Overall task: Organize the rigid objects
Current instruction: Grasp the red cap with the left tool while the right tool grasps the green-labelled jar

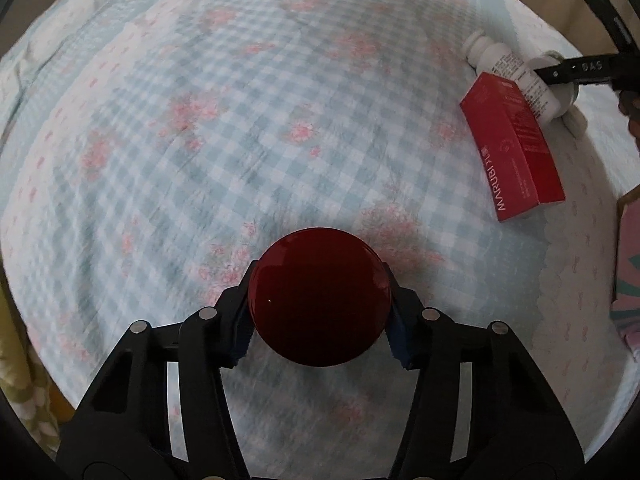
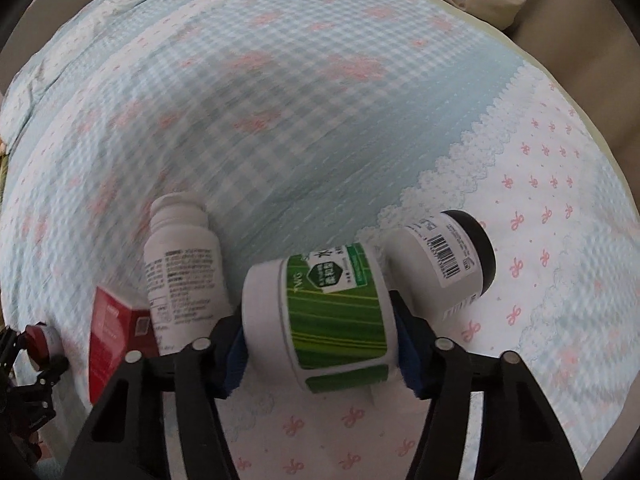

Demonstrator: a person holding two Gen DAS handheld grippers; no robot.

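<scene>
The left gripper [image 1: 320, 312] has its fingers [image 1: 240, 332] clamped on a dark red round lid [image 1: 319, 296], which fills the gap between them and hides whatever is under it. The lid is held over the bed's blue-and-white checked bedspread [image 1: 240, 140] with its pink flower print. Far ahead and to the right of these fingers lies a red carton [image 1: 516, 148], and a white bottle [image 1: 516, 76] lies just beyond it, touching its far end.

The right gripper [image 2: 320, 328] has its fingers [image 2: 416, 352] clamped on a white jar with a green label [image 2: 324, 312], lying on its side between them. Just ahead and to the right of the fingers, a white jar with a black lid [image 2: 444, 264] lies on its side, right beside the green-label jar. Ahead and to the left, the white bottle [image 2: 184, 264] rests against the red carton [image 2: 116, 328]. At the far left edge the left gripper appears with its red-topped load [image 2: 38, 338]; details there are too small to tell.
</scene>
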